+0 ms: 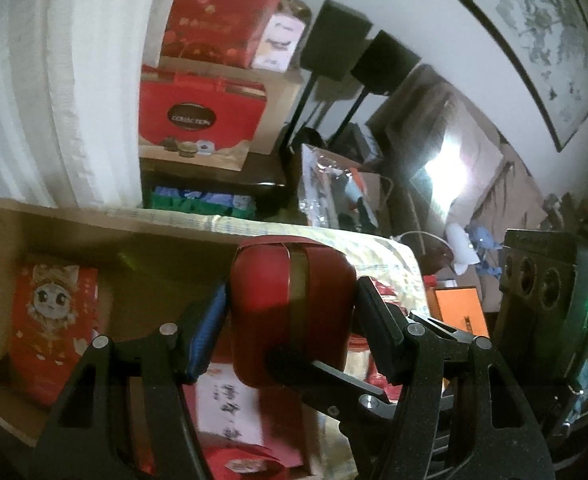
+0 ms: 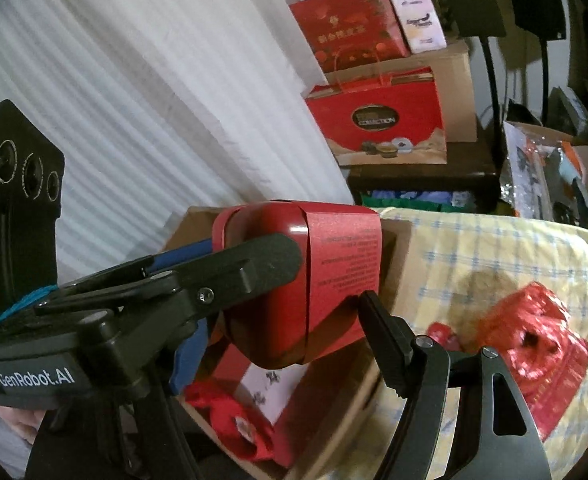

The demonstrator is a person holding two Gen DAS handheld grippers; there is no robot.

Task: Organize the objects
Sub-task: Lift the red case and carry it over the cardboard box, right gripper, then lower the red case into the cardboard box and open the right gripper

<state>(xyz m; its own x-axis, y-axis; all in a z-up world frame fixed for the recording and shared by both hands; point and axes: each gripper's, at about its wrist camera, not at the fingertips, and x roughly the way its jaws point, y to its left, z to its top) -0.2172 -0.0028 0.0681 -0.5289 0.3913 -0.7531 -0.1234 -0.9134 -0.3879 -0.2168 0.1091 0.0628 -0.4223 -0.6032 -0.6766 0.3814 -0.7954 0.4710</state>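
Observation:
A rounded red tin (image 1: pixel 290 312) with a red paper band is held above an open cardboard box (image 1: pixel 10 236). My left gripper (image 1: pixel 294 320) has its blue and black pads against the tin's two sides. In the right wrist view the same tin (image 2: pixel 313 280) sits between my right gripper's (image 2: pixel 294 340) fingers, with the left gripper's finger across it from the left. The box holds a red carton with a cartoon cat (image 1: pixel 50 328) and a red and white packet (image 1: pixel 234 412).
A yellow checked cloth (image 2: pixel 493 248) covers the table, with a red foil bag (image 2: pixel 533 344) on it. An orange box (image 1: pixel 457 312) lies at the right. Red gift bags (image 1: pixel 198 120) stack on a dark stand behind. A white curtain (image 2: pixel 134 100) hangs at left.

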